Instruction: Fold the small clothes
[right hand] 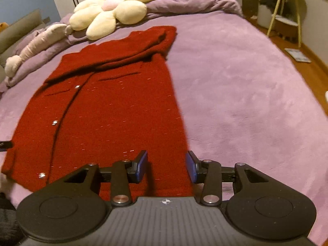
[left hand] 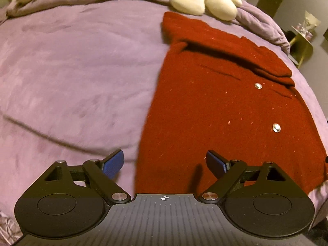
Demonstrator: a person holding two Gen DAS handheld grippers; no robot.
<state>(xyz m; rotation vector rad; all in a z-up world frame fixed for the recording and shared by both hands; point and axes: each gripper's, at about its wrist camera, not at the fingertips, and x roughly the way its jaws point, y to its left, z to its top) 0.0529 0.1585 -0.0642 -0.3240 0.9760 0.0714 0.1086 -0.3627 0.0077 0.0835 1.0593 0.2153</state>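
Note:
A dark red knitted cardigan (left hand: 225, 106) lies flat on the purple bed cover, its sleeves folded across the upper part. Silver snap buttons (left hand: 276, 127) run down its front. My left gripper (left hand: 165, 160) hovers over the garment's left edge near the hem, jaws wide open and empty. In the right wrist view the same cardigan (right hand: 106, 112) stretches away from me. My right gripper (right hand: 167, 160) sits above its right edge near the hem, blue pads partly apart with nothing pinched between them.
The purple bed cover (right hand: 235, 92) spreads wide to the right of the garment. A cream flower pillow (right hand: 110, 10) and a long pale plush (right hand: 34, 45) lie at the head. A yellow-legged side table (right hand: 285, 10) and a book (right hand: 298, 55) are on the wooden floor.

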